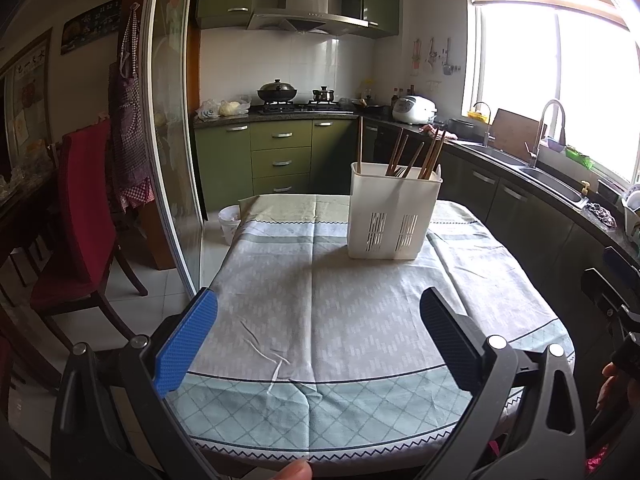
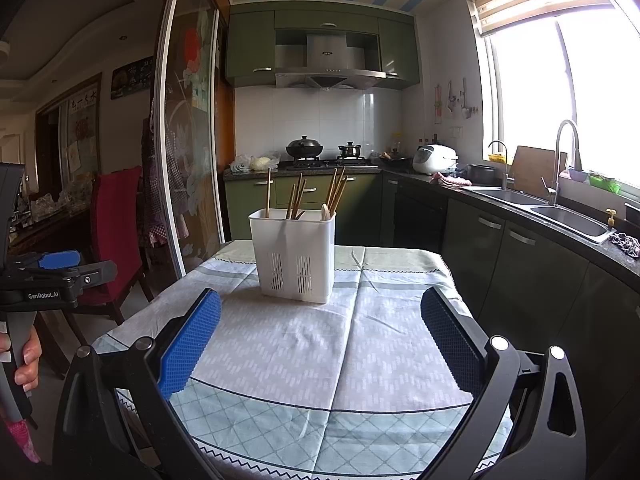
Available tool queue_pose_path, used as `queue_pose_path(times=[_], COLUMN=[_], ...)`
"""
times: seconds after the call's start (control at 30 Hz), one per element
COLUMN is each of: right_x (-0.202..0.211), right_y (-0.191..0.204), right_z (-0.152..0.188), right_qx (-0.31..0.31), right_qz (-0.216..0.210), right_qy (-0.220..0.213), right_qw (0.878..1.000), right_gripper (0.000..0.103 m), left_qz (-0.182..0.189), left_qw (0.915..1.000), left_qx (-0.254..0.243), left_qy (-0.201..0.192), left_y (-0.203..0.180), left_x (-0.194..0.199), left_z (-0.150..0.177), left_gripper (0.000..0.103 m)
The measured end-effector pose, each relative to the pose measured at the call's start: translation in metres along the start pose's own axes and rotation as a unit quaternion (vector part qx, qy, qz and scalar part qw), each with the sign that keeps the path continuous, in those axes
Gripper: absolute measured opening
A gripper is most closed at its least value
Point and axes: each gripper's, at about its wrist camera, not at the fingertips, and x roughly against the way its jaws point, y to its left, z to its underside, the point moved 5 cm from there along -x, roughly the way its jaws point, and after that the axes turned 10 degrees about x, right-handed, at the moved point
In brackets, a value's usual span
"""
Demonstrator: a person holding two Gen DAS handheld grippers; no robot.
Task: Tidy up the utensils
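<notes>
White slotted plastic utensil holder [image 1: 394,212] stands upper centre of both views on our cloth-covered bench [image 1: 320,320], brown wooden chopsticks [image 1: 416,156] leaning unevenly inside. Our left gripper [image 1: 318,340] and right gripper [image 2: 320,342] both gape wide, holding nothing. We should probably approach from above, pinching one stick near its top.

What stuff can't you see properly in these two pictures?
- Lower ends of the chopsticks: both views, hidden inside the white holder.
- The pale utensil in the holder: right wrist view, only its tip shows.
- Outside the window: both views, washed out by glare.
- Small utensils hanging on the wall: both views, too small to tell.
</notes>
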Motion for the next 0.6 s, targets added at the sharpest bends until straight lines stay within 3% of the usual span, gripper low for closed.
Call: queue_pose_path(times=[0.6], right_x=[-0.0028], right_y=[0.001], right_z=[0.0041], right_qx=[0.003], right_qz=[-0.004], right_qy=[0.003], right_qw=[1.0], right_gripper=[0.099], left_qz=[0.008], left_qw=[0.9999], left_qx=[-0.011], left_qy=[-0.01], left_y=[0.0018], left_x=[0.0006], left_z=[-0.0012], left_gripper=[0.096])
